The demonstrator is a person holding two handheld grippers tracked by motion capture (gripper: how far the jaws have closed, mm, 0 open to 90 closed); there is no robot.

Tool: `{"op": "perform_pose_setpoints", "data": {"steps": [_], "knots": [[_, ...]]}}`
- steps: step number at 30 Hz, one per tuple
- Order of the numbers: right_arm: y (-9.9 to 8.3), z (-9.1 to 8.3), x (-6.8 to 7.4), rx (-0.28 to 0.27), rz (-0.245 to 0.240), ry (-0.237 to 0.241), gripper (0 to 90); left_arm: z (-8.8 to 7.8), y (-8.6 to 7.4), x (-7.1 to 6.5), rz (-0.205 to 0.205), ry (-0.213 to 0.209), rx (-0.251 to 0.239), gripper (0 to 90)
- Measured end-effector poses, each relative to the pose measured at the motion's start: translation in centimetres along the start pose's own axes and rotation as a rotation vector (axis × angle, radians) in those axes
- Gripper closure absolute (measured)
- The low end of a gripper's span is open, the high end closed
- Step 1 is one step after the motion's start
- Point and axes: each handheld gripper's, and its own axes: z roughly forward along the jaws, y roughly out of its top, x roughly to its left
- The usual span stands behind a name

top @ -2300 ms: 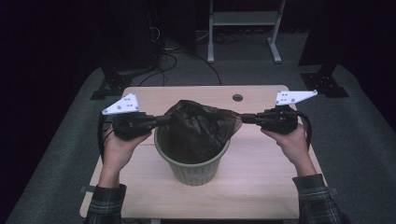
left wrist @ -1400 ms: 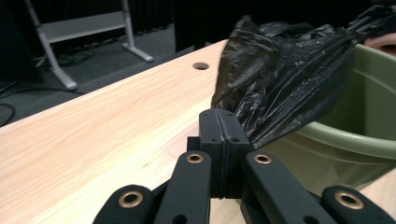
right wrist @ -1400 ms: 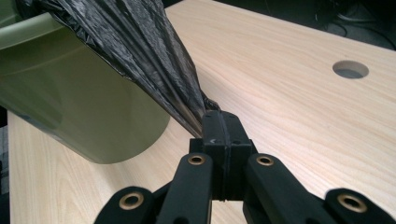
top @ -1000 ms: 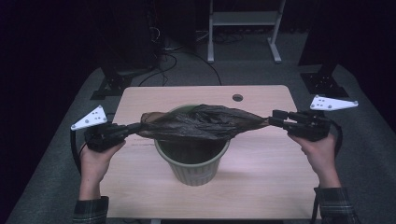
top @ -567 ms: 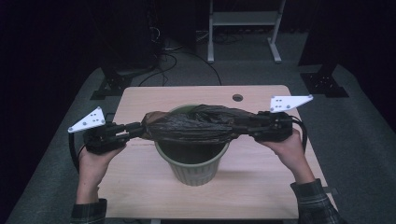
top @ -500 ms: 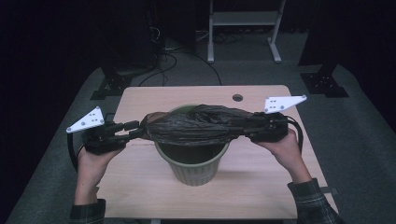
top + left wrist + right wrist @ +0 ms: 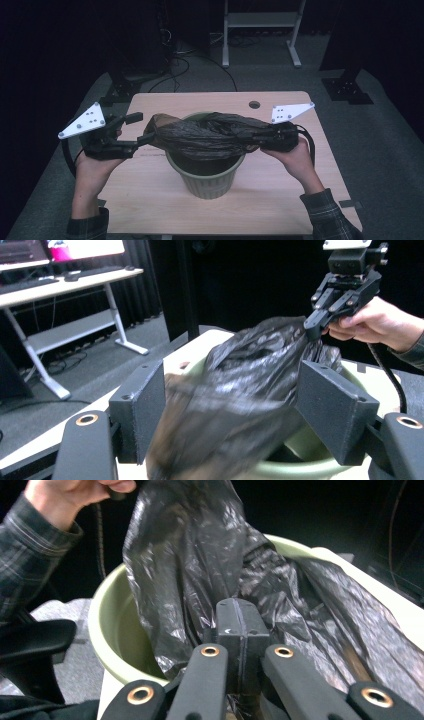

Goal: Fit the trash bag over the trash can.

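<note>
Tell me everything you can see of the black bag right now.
The black bag is thin, crinkled, glossy plastic, stretched in a loose band across the mouth of the green bin. The right gripper pinches its one end with shut jaws. At the other end the left gripper has just been opening; the bag lies blurred between its parted jaws, unpinched. Its middle sags into the bin.

table: pale wood top (image 7: 300, 175) with a round cable hole (image 7: 254, 105) | floor: grey carpet (image 7: 395, 130), cables (image 7: 175, 50) trailing behind | far back: white-legged desk (image 7: 75, 282), black curtains (image 7: 145, 280) | light: dim, dark surroundings
</note>
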Motion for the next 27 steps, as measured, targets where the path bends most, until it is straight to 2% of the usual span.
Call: {"op": "perform_pose_setpoints", "data": {"steps": [2, 6, 12, 15, 17, 20, 21, 22, 25, 27], "knots": [[0.3, 0.0, 0.1, -0.019, -0.006, -0.005, 90.0, 1.0, 0.5, -0.1, 0.016, -0.017, 0.014, 27.6], [1.3, 0.1, 0.2, -0.043, -0.014, 0.014, 90.0, 3.7, 0.7, -0.4, 0.030, -0.057, 0.042, 27.7], [2.5, 0.6, 0.3, -0.074, -0.027, 0.031, 90.0, 7.4, -0.1, -1.0, 0.037, -0.134, 0.109, 28.4], [2.7, 0.8, 0.1, -0.091, -0.017, 0.040, 90.0, 8.9, -0.6, -1.2, 0.047, -0.170, 0.149, 33.6], [2.8, 0.9, 0.1, -0.101, -0.015, 0.046, 90.0, 9.6, -0.8, -1.4, 0.058, -0.189, 0.172, 45.5], [3.0, 1.1, 0.1, -0.110, -0.014, 0.048, 90.0, 10.4, -1.0, -1.5, 0.076, -0.209, 0.214, 72.8], [3.1, 1.1, 0.0, -0.111, -0.014, 0.043, 90.0, 10.5, -1.0, -1.4, 0.065, -0.219, 0.218, 81.9], [3.1, 1.0, 0.0, -0.114, -0.016, 0.031, 85.4, 10.6, -1.1, -1.3, 0.059, -0.214, 0.219, 88.6], [3.0, 0.2, -0.1, -0.141, 0.005, 0.009, 72.4, 10.4, -1.3, -0.8, 0.031, -0.171, 0.219, 90.0], [2.6, -0.7, -0.1, -0.144, 0.003, -0.004, 72.2, 10.2, -1.5, -0.3, 0.007, -0.147, 0.216, 89.9]]}}
